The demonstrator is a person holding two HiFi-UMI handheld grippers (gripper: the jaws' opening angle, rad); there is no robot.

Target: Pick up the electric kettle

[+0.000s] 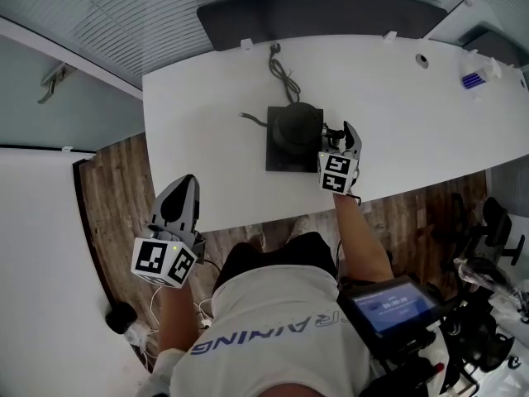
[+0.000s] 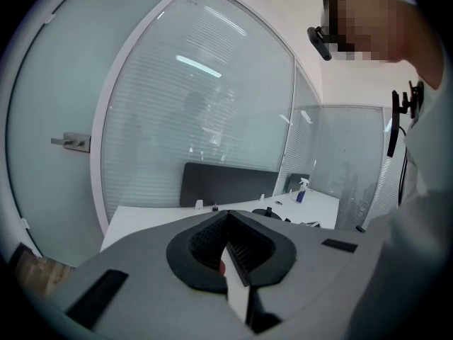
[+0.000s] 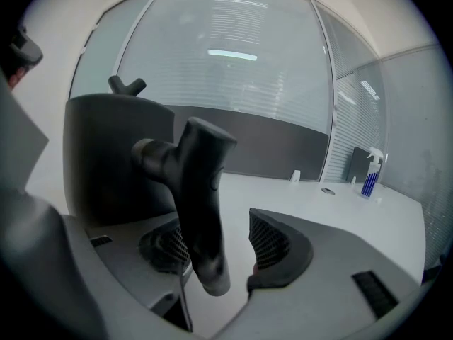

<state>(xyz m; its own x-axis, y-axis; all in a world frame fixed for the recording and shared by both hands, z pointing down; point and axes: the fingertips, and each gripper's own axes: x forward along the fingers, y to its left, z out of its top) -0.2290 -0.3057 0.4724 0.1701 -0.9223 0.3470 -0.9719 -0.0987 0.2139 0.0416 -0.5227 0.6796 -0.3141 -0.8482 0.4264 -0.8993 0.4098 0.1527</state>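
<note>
Squarely in the middle of the white curved desk (image 1: 207,114) stands the black round electric kettle (image 1: 295,125), resting on a dark square base plate (image 1: 279,160). A black power cord (image 1: 283,74) runs from behind it toward the far edge of the desk.

The right gripper (image 1: 337,136) sits just beside the kettle's right side, at its handle. In the right gripper view the jaws are spread, and the kettle's black curved handle (image 3: 202,197) stands upright between them. It lies close against the left ribbed pad (image 3: 168,245), with a clear gap to the right pad (image 3: 272,241). The jaws have not clamped on it.

The left gripper (image 1: 183,190) hangs off the near edge of the desk, over the brown wooden floor (image 1: 120,180) and well apart from the kettle. In its own view the jaws are pressed together with nothing between them.

A dark grey partition panel (image 1: 322,13) lines the far side of the desk. A blue spray bottle (image 3: 368,173) stands near the desk's far right end.
</note>
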